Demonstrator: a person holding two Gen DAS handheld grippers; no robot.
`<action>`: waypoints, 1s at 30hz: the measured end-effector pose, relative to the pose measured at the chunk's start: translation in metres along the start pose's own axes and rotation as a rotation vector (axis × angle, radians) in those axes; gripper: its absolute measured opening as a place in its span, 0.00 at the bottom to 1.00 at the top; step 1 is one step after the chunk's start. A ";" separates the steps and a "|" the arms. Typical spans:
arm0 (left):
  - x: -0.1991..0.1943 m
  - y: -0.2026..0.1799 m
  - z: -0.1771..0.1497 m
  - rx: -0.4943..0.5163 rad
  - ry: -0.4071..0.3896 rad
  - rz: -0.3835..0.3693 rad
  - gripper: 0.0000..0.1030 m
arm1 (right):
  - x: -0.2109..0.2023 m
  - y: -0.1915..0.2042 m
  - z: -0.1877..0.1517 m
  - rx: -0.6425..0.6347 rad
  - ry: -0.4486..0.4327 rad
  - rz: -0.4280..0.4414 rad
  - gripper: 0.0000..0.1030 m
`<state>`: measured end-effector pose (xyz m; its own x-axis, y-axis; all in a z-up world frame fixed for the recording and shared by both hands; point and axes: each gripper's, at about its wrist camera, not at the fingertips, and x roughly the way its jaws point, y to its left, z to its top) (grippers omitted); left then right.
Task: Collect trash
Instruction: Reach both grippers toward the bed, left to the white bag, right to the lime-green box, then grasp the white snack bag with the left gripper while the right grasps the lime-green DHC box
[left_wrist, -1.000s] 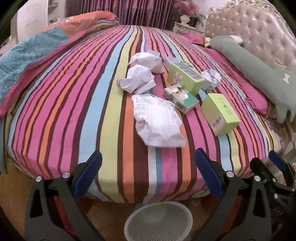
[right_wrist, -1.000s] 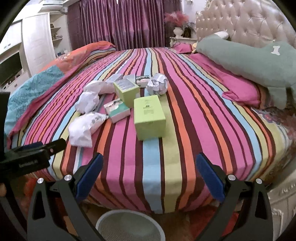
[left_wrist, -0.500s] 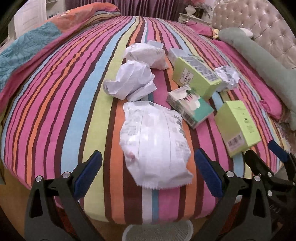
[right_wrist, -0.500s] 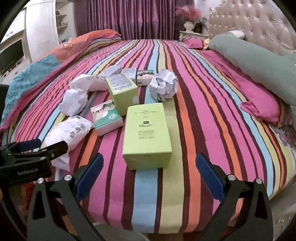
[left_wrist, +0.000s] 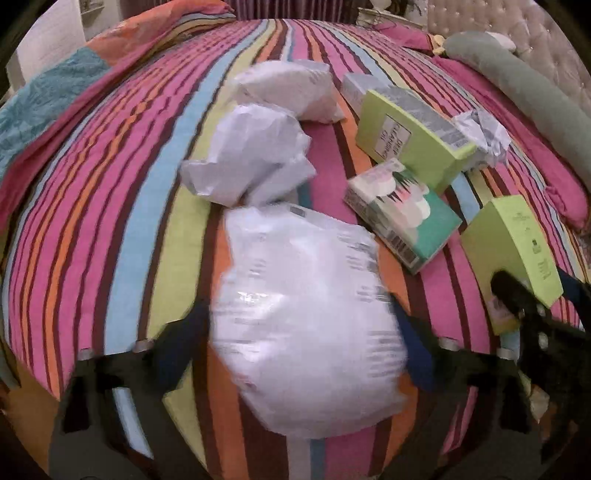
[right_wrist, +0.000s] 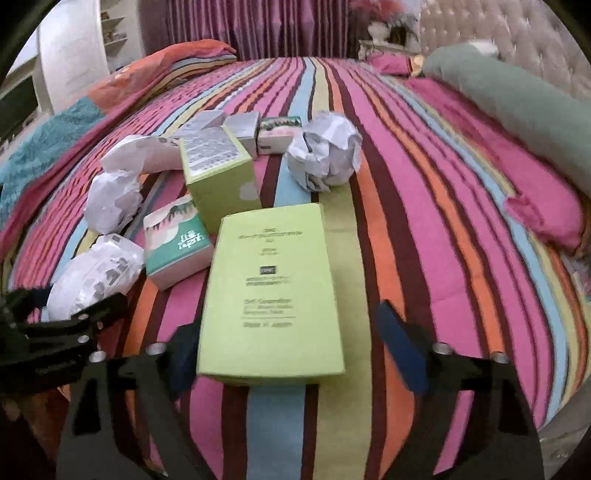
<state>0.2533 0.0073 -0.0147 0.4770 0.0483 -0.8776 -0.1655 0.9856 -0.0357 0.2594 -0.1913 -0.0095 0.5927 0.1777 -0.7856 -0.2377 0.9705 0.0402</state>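
Trash lies on a striped bed. My left gripper is open, its fingers on either side of a white plastic wrapper. Beyond it lie crumpled paper, a teal box and two green boxes. My right gripper is open around the near end of a flat green box. A paper ball, an upright green box, a teal box and the wrapper lie beyond and to its left.
A green bolster pillow and a pink sheet fold lie at the right by the tufted headboard. A folded quilt lies on the bed's left. Small grey boxes sit behind the trash pile.
Both grippers have moved forward over the bed. The left now straddles the wrapper and the right straddles the flat green box. The white basket on the floor has left view.
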 end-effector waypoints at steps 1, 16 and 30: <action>0.001 -0.001 0.000 0.005 0.001 0.009 0.73 | 0.002 -0.002 0.001 0.016 0.012 0.018 0.64; -0.016 0.007 -0.005 -0.015 -0.018 -0.031 0.69 | -0.014 -0.009 0.005 0.093 0.029 0.052 0.55; -0.058 0.016 -0.027 -0.007 -0.076 -0.091 0.68 | -0.052 -0.013 -0.007 0.167 -0.004 0.073 0.55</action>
<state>0.1998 0.0157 0.0228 0.5542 -0.0291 -0.8319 -0.1247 0.9852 -0.1176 0.2261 -0.2140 0.0266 0.5821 0.2487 -0.7741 -0.1488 0.9686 0.1992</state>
